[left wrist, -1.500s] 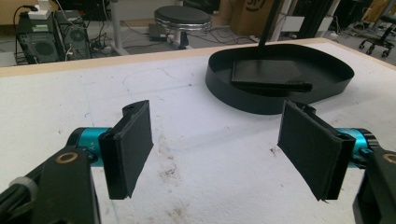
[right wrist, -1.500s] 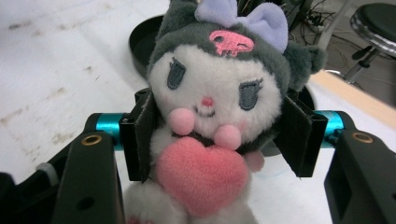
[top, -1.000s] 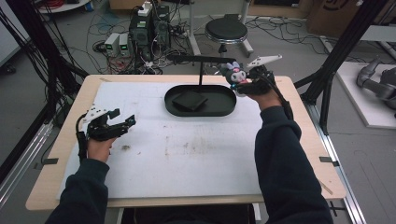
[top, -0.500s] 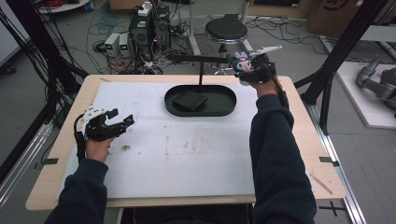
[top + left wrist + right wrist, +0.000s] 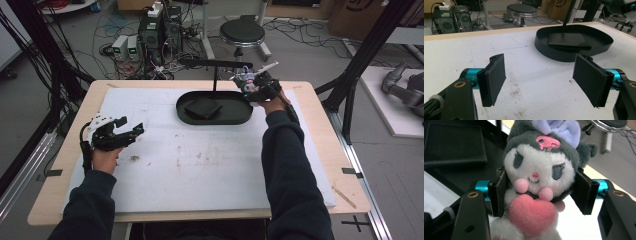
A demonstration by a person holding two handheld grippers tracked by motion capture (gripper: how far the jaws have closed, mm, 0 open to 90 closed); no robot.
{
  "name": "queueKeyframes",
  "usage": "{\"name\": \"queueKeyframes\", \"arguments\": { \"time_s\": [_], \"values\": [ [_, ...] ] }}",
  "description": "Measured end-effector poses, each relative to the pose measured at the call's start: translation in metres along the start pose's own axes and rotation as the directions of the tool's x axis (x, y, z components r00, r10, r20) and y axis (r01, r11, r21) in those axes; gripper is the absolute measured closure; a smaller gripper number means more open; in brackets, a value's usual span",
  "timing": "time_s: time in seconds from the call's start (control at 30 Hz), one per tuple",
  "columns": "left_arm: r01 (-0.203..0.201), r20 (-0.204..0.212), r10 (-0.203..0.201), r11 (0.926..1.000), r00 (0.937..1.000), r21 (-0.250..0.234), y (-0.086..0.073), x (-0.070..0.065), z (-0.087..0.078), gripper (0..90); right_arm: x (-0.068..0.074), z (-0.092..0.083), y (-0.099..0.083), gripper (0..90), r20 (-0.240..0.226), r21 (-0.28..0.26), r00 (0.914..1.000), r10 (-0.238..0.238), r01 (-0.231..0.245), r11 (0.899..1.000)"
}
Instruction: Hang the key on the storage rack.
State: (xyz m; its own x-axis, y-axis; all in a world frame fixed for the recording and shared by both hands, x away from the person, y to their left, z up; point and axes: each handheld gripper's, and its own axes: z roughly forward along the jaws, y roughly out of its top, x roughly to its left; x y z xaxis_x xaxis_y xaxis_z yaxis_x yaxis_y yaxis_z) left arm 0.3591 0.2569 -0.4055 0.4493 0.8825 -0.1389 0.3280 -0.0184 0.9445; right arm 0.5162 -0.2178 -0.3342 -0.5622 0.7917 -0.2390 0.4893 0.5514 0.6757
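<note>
Right tongs (image 5: pixel 250 80) stayed clamped on the plush toy (image 5: pixel 540 182), and dropped from beyond the surface's far edge to the black tray's (image 5: pixel 215 119) right end. Drop-off looked close. Left tongs (image 5: pixel 131 132) idle, wide open, empty.

plush toy (image 5: pixel 540 182) clamped in right gripper (image 5: pixel 541 192)

Dark navy sleeves (image 5: pixel 295 165) cover both forearms. The left gripper (image 5: pixel 541 80) has black jaws with flat black pads (image 5: pixel 494 77), teal barrels, brass-ringed holes and a white top; black cables trail behind.
</note>
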Motion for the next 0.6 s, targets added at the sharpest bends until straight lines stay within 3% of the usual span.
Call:
{"name": "queueKeyframes", "arguments": {
  "time_s": [0.17, 0.27, 0.33, 0.47, 0.6],
  "values": [
    [0.002, 0.003, -0.002, 1.0000, 1.0000, -0.007, 0.000, 0.001, -0.001, 25.9, 0.013, 0.018, 0.005, 35.0, 0.006, -0.049, 0.9977, 0.068, -0.068, 0.996],
    [0.013, 0.013, -0.013, 0.9995, 0.9998, -0.028, 0.000, 0.000, -0.001, 25.0, 0.012, 0.022, 0.002, 25.1, -0.019, -0.079, 0.9927, 0.119, -0.120, 0.990],
    [0.015, 0.012, -0.015, 0.9989, 0.9998, -0.045, 0.001, 0.000, -0.003, 23.2, 0.013, 0.021, 0.001, 18.7, -0.024, -0.089, 0.9918, 0.126, -0.127, 0.988],
    [0.019, 0.009, -0.018, 0.9988, 0.9998, -0.045, 0.001, 0.000, -0.004, 18.8, 0.012, 0.005, 0.001, 18.8, -0.055, -0.108, 0.9931, 0.104, -0.109, 0.988],
    [0.005, 0.015, -0.005, 0.9995, 0.9999, -0.032, 0.001, -0.001, -0.003, 18.8, 0.011, -0.022, -0.001, 18.8, -0.106, -0.145, 0.9906, 0.086, -0.101, 0.984]
  ]
}}
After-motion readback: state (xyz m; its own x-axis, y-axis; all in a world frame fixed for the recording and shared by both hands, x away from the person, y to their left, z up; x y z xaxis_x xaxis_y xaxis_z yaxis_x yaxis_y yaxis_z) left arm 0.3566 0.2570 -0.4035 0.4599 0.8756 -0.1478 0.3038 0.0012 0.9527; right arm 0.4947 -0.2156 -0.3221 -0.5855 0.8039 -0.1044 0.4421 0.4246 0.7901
